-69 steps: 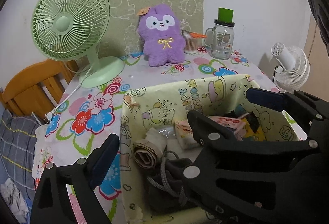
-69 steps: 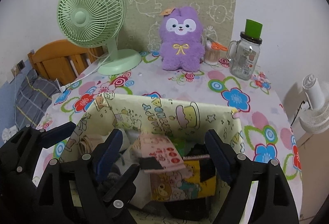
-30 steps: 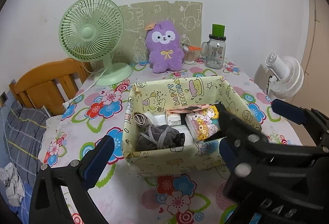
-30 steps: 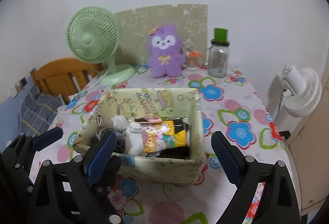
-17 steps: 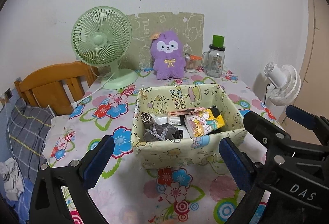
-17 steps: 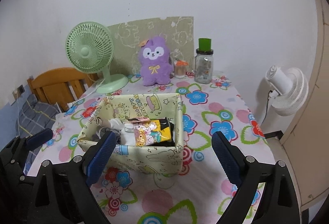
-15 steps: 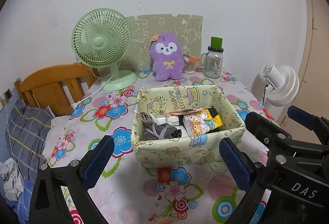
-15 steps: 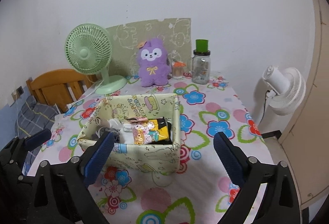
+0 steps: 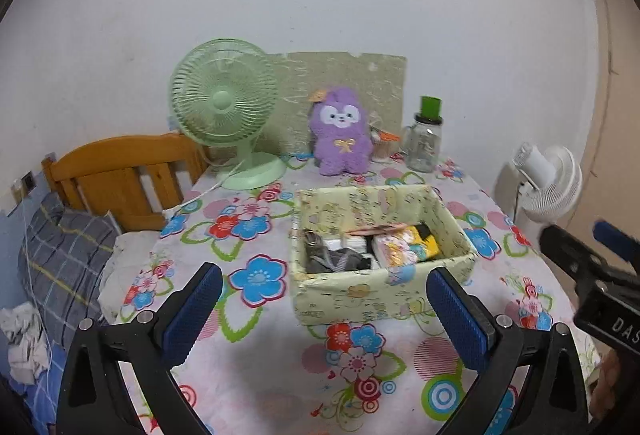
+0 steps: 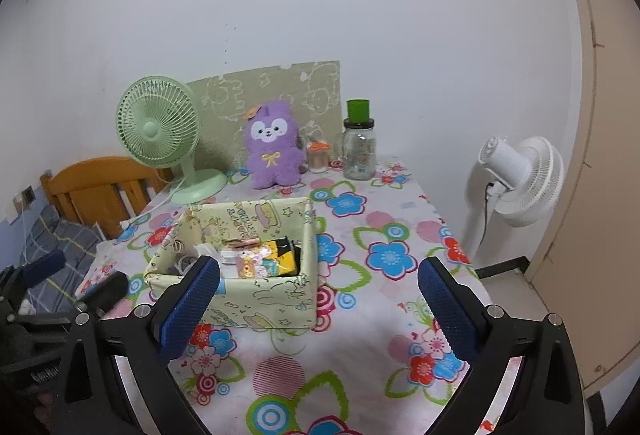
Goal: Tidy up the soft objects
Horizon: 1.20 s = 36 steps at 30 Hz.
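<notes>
Right claw [image 10: 318, 295] opening, empty; left claw [image 9: 324, 301] wide, empty

White capital letters "DAS" stood on the black body of the right gripper [image 9: 608, 267], seen at the right edge of the left wrist view; any further letters were cut off by the picture's edge. Printed lettering ran along the inside back wall of the pale yellow cartoon-print storage box [image 10: 276, 299] in the right wrist view, but it was too small and tilted to read with certainty.
</notes>
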Each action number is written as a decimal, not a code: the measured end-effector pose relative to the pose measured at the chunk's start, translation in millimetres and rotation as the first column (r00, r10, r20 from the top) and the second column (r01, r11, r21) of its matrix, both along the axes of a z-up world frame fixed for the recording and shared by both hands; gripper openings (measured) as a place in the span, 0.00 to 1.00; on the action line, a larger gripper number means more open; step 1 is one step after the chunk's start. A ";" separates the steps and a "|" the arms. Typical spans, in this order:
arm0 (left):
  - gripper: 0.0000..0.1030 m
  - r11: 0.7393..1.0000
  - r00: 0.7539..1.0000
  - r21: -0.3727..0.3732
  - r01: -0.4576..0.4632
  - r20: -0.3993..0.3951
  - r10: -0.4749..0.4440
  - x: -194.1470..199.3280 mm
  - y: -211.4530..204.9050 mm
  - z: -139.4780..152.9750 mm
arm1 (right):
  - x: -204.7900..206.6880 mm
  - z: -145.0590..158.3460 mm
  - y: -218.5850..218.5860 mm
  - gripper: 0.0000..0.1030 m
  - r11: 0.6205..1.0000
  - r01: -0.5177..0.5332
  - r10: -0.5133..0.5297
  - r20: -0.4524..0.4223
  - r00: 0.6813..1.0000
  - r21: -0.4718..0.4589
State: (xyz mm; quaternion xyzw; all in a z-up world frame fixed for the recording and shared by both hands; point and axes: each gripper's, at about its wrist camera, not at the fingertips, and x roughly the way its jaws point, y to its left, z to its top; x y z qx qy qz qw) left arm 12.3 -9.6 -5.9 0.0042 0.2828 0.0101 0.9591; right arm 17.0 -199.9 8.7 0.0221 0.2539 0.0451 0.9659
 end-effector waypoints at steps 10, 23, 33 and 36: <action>1.00 0.999 0.998 -0.023 -0.027 0.054 0.028 -21.5 12.8 16.3 | -21.2 10.4 3.1 1.00 1.000 -0.003 0.003 0.042 0.999 -0.008; 1.00 1.000 0.997 -0.025 -0.011 0.079 0.013 -37.1 9.9 18.7 | -36.8 14.8 7.1 1.00 1.000 -0.013 0.013 0.065 0.998 -0.005; 1.00 1.000 0.996 -0.025 -0.002 0.087 0.004 -44.3 8.6 20.7 | -42.3 16.5 8.6 1.00 1.000 -0.008 0.008 0.071 0.997 -0.004; 1.00 1.000 0.996 -0.024 0.000 0.086 0.002 -45.1 8.1 21.0 | -41.9 16.3 8.4 1.00 1.000 -0.008 0.009 0.071 0.997 -0.003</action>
